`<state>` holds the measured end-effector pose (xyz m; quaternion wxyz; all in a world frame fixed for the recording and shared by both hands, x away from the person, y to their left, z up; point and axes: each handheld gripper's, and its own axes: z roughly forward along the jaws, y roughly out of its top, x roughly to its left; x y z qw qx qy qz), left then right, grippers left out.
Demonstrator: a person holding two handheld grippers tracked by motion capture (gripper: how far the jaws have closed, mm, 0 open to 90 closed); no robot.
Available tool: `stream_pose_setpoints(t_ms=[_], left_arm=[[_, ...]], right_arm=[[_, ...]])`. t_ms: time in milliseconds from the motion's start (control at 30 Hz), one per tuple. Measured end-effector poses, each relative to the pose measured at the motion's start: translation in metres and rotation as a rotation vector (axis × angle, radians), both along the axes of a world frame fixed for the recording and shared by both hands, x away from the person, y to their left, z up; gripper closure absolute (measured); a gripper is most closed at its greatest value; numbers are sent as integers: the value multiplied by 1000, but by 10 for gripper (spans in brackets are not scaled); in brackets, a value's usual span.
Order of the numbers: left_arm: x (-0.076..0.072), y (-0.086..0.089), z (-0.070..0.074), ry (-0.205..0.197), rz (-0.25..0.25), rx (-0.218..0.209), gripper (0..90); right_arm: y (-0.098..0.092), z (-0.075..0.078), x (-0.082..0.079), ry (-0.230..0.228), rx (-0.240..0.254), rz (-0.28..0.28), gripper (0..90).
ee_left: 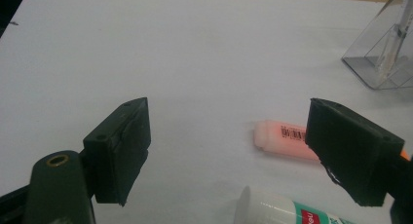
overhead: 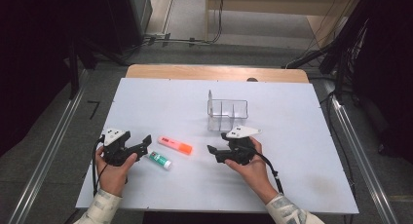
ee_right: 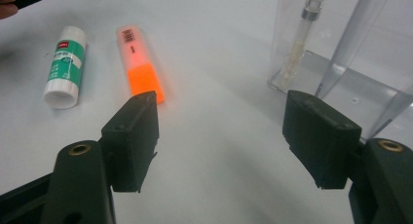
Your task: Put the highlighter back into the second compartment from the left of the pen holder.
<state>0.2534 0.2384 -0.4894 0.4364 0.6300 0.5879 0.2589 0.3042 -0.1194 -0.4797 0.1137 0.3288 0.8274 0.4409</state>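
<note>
An orange and pink highlighter lies on the white table, with a white and green glue stick just in front of it. My left gripper rests left of both, open, nothing between its jaws. In the left gripper view the highlighter and glue stick lie just ahead of the open left gripper, toward its right jaw. My right gripper sits right of the highlighter, pointing left. In the right gripper view the right gripper is open and empty, with the highlighter and glue stick beyond its left jaw.
A clear plastic organizer stands behind the right gripper with a pen upright in its left compartment. In the right gripper view the organizer is close to the right jaw. Metal rails and dark equipment flank the table.
</note>
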Motion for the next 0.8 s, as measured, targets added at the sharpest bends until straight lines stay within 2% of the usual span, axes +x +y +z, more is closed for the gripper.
stream_pose_setpoints(t_ms=[233,567,800], left_arm=[[0,0,0,-1,1,0,170],[0,1,0,-5,4,-6,170],[0,1,0,-3,2,-7,170]], right_arm=[[13,-5,0,9,-16,30,278],[42,-17,1,21,-45,88,279],[55,-22,4,27,-51,105,281]])
